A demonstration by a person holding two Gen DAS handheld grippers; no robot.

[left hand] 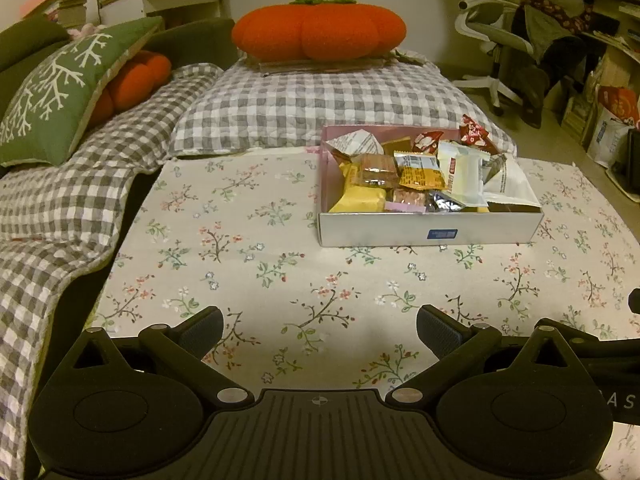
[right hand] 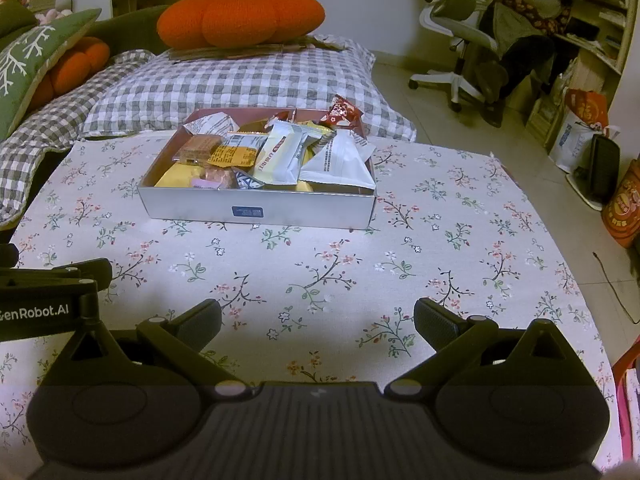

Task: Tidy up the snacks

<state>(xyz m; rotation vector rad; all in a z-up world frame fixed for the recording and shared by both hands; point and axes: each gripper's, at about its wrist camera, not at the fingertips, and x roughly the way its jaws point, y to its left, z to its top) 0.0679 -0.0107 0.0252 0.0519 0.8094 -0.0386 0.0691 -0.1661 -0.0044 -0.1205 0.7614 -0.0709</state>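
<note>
A shallow silver box (left hand: 430, 234) (right hand: 256, 211) with a pink inside sits on the floral tablecloth (left hand: 280, 272) (right hand: 360, 264), piled with several wrapped snacks: white packets (left hand: 464, 172) (right hand: 338, 162), yellow ones (left hand: 360, 200) (right hand: 178, 178), an orange one (left hand: 420, 174) (right hand: 232, 154) and a red one (left hand: 474, 130) (right hand: 340, 112). My left gripper (left hand: 320, 330) hovers open over bare cloth well short of the box. Its side (right hand: 48, 292) shows at the left of the right wrist view. My right gripper (right hand: 318, 322) is open too, equally far back, holding nothing.
A checked quilt (left hand: 300, 100) (right hand: 224, 84) lies behind the table with a big orange pumpkin cushion (left hand: 318, 30) (right hand: 240, 16) on it. A green cushion (left hand: 60, 92) leans at the left. An office chair (right hand: 460, 44) and bags (right hand: 580, 136) stand on the floor to the right.
</note>
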